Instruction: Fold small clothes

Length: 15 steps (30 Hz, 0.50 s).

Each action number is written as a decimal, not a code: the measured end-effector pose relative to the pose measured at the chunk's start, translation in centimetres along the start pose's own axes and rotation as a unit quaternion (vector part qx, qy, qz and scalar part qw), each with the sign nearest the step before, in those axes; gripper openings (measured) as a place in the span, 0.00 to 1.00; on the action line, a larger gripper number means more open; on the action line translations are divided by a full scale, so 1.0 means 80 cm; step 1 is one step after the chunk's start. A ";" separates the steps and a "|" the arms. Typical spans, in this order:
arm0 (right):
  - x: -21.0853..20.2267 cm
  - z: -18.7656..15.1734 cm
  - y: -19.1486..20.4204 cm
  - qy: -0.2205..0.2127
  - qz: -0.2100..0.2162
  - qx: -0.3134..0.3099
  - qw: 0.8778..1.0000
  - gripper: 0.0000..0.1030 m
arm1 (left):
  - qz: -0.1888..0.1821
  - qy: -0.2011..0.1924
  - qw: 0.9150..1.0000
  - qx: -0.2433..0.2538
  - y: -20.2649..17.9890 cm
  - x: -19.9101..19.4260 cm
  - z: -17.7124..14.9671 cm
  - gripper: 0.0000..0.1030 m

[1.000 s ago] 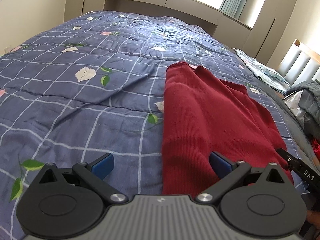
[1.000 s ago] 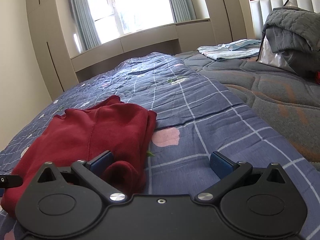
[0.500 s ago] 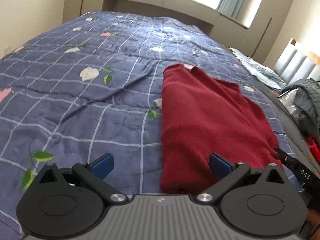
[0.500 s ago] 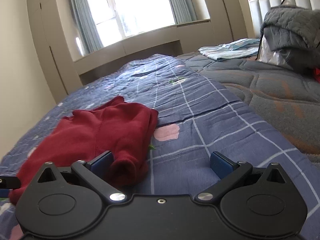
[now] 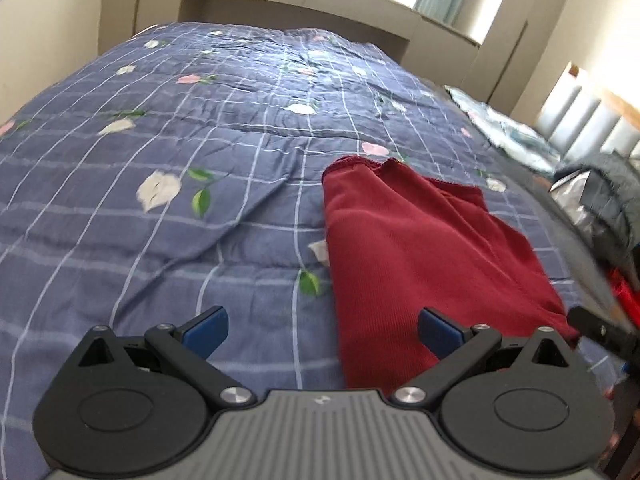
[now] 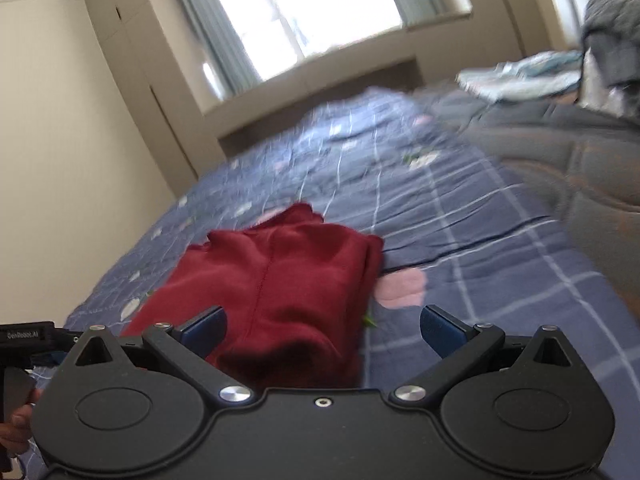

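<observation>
Both claws gape above red garment (image 5: 420, 248), quilt (image 5: 200, 184) bare leftward.

The garment (image 5: 420, 248) lies flat on the quilt (image 5: 180, 168), which covers the bed. A cloth (image 6: 520, 76) and a heap of bedding (image 6: 612, 28) lie to its right, well apart. The window (image 6: 320, 12) stands behind the bed, cupboards (image 6: 132, 92) at the left
</observation>
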State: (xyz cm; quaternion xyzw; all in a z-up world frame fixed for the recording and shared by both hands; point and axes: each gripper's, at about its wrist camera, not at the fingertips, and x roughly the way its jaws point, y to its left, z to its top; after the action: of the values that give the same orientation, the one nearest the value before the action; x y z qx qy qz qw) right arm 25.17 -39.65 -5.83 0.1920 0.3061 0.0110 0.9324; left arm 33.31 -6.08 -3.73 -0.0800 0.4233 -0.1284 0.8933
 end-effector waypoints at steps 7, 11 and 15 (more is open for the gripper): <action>0.059 0.031 -0.014 0.049 0.027 0.022 0.998 1.00 | -0.009 0.028 0.999 0.029 -0.015 0.047 0.024 1.00; 0.071 0.024 -0.018 0.052 0.035 0.032 0.998 1.00 | -0.022 0.034 0.998 0.040 -0.016 0.061 0.027 1.00; 0.070 0.009 -0.005 0.029 0.020 -0.013 0.999 1.00 | -0.033 0.039 0.998 0.039 -0.013 0.069 0.028 1.00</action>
State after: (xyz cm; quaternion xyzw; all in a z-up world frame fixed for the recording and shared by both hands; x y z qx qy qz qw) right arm 30.11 -39.49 -8.66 0.1855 0.3287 0.0393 0.9252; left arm 38.24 -8.61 -6.12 -0.0541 0.4495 -0.1775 0.8738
